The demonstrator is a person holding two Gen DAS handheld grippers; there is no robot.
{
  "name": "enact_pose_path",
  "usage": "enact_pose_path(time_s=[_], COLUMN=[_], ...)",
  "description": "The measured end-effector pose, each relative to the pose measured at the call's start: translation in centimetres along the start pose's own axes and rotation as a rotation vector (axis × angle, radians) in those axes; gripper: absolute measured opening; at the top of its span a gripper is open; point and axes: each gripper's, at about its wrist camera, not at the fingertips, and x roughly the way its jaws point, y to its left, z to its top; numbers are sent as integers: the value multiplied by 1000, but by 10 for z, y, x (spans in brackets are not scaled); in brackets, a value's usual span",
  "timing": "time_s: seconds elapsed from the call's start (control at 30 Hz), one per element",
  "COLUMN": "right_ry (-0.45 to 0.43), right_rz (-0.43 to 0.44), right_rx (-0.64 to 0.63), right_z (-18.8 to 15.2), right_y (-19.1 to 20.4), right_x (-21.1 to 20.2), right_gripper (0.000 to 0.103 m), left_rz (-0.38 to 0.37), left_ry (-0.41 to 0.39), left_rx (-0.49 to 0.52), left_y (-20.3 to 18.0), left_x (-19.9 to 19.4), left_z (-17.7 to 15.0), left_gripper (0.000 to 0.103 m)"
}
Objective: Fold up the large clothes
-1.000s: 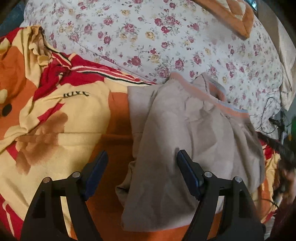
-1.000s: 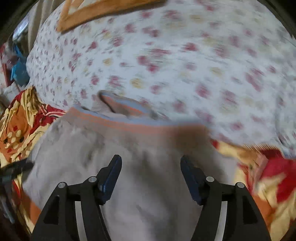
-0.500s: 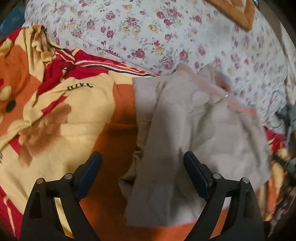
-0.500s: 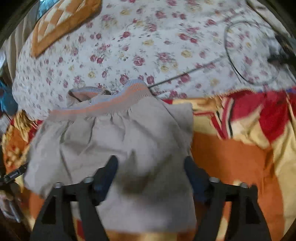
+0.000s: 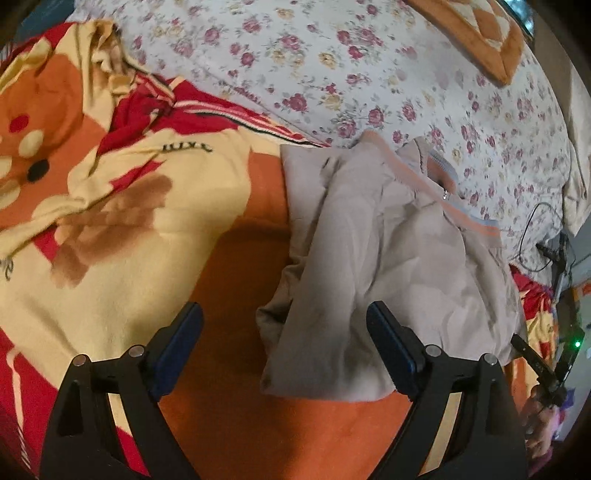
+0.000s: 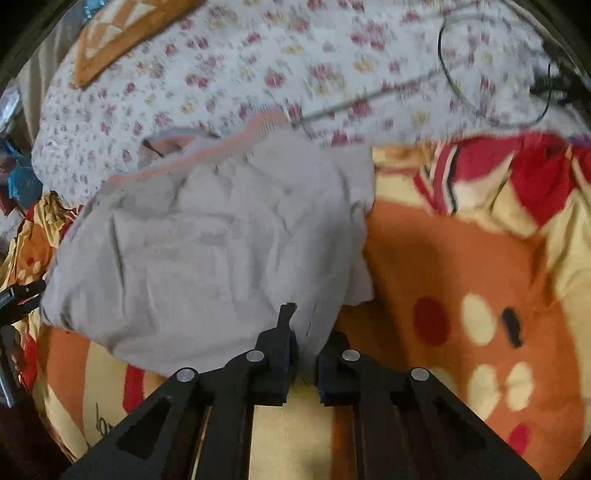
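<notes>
A folded grey-beige garment (image 5: 388, 258) with an orange and blue ribbed hem lies on an orange, yellow and red blanket (image 5: 110, 221). My left gripper (image 5: 284, 343) is open and hovers just above the garment's near left edge, touching nothing. In the right wrist view the same garment (image 6: 207, 251) fills the left half. My right gripper (image 6: 304, 354) is shut on the garment's near edge, with cloth pinched between the fingers.
A white quilt with a floral print (image 5: 369, 74) lies behind the garment, with an orange patterned cushion (image 5: 480, 33) on it. A black cable (image 6: 480, 74) loops over the quilt at the right. Dark gear (image 5: 554, 362) stands at the bed's right edge.
My right gripper has drawn back toward the garment's near edge and closed on it; it was open over the garment before. My left gripper has stayed open and shifted slightly.
</notes>
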Motion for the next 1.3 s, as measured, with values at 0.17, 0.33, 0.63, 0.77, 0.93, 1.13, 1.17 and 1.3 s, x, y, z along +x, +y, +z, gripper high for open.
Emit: enact_pose_path(time_s=[0.17,0.33,0.63,0.77,0.93,1.13,1.17,1.3], right_ry=[30,65,-8,1,-3,122,101,97], right_rz=[-144,-134,89,157,187,124,126,137], right_rx=[-48,-11,1,-193,-238,-274,-270,-249], right_z=[-5,-5,23,35,49,39,36,40], right_y=[-9,-14,42,121,177,203,203,200], right_x=[13,5,-40,-18,17,84,88,80], right_gripper=[0,1,50,43,32,35,35,34], left_rz=[-15,6,46,84,114,130,131,124], left_ry=[15,-28,-72,-73,-64,-54,-50,-41], left_rx=[-14,33,69,112,141,155,152,129], left_y=[1,-8,-28,-34,-36,-39,-38,-36], left_x=[0,-7,-2,4,12,20,21,24], left_z=[-6,-7,-4,-8,-8,-3,-2,-1], left_gripper=[91,91,91,91,91,91,91,91])
